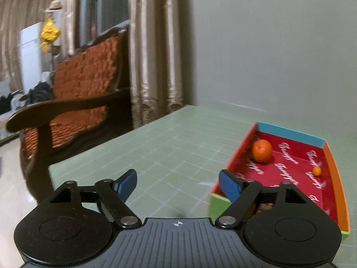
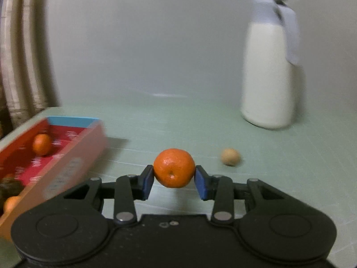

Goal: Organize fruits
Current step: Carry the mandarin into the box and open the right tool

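right gripper [image 2: 174, 179] clamping orange [image 2: 174, 168]; box [image 2: 73, 156] sitting left, nut [image 2: 230, 156] and jug [image 2: 268, 71] right.

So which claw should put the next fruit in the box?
The right claw: it already grips an orange, and the red box sits just to its left. The left claw is open and empty.

Glossy dimpled orange [image 2: 174, 168]; matt cardboard box [image 1: 334, 169]; carved wooden chair [image 1: 55, 111].

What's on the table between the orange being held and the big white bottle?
A small tan ball-shaped fruit sits on the green mat between the held orange and the white bottle. The right wrist view shows it.
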